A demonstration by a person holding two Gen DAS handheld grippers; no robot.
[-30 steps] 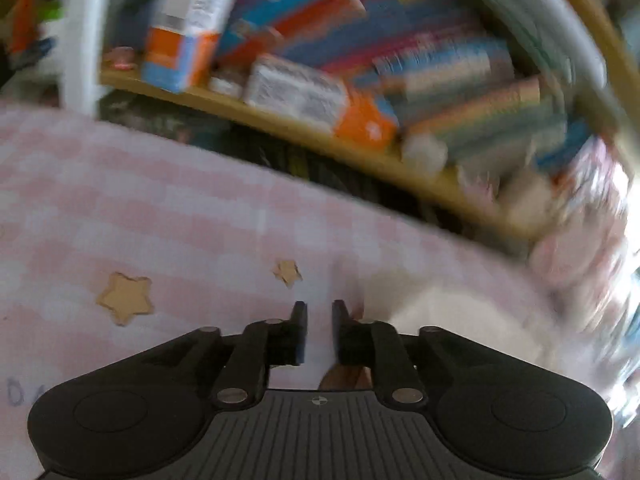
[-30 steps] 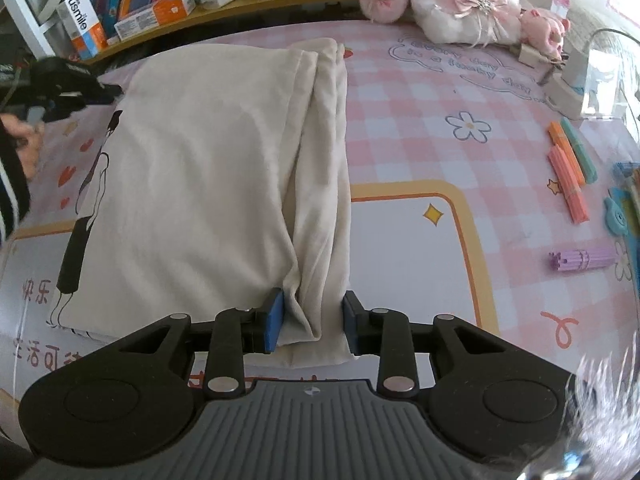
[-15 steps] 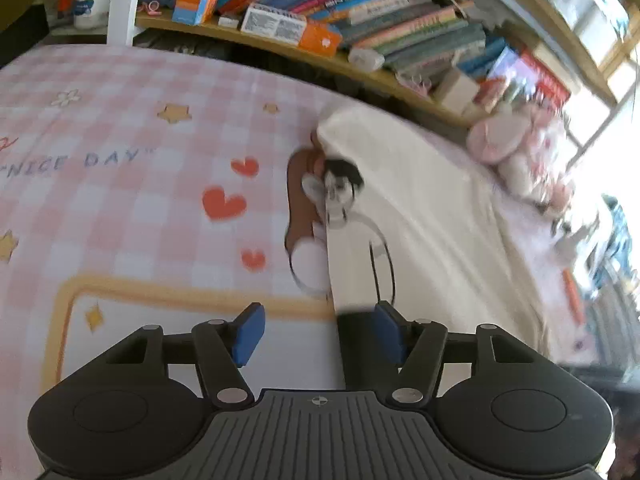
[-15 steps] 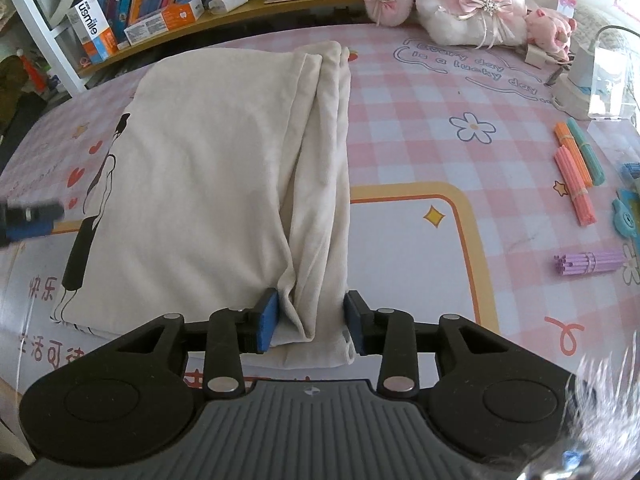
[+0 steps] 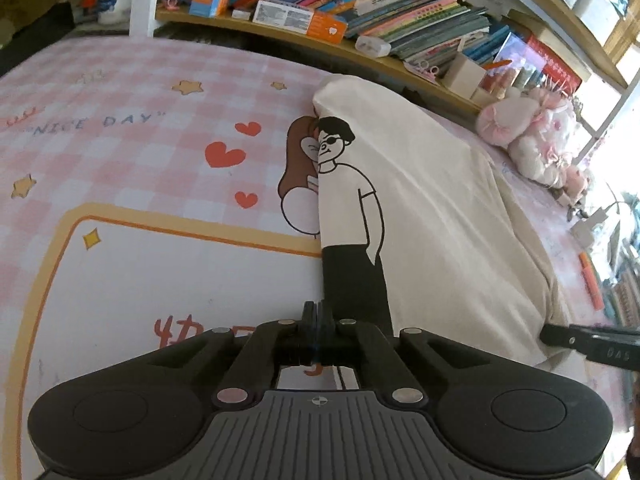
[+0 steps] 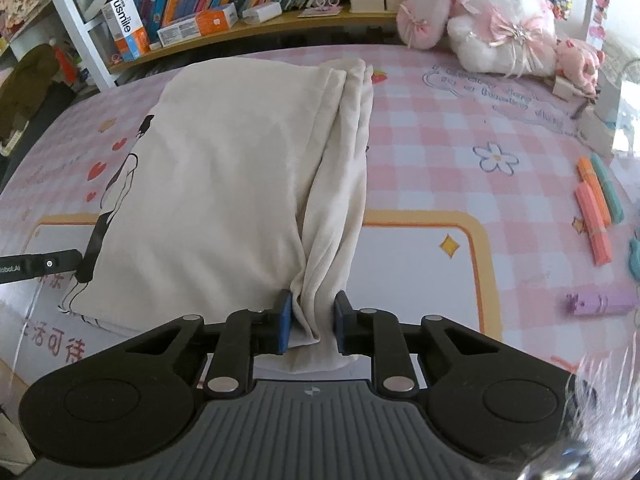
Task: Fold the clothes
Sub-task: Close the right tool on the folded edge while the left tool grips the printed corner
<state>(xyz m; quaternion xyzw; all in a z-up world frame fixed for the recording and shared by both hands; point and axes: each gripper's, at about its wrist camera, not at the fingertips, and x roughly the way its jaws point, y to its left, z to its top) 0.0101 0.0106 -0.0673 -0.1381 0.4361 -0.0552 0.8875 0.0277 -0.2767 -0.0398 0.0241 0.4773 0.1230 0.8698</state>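
Left wrist view: on a pink checked bench point(image 5: 120, 92), a cream T-shirt point(image 5: 432, 208) is laid half folded, its cartoon print along the near left edge. The left gripper point(image 5: 318, 314) is seen with jaws fully closed at that printed hem; whether cloth is pinched cannot be told. At the right edge, the right gripper point(image 6: 310, 322) is seen with jaws just narrowed around bunched fabric. If either corner slips, the fold may be pulled crooked.
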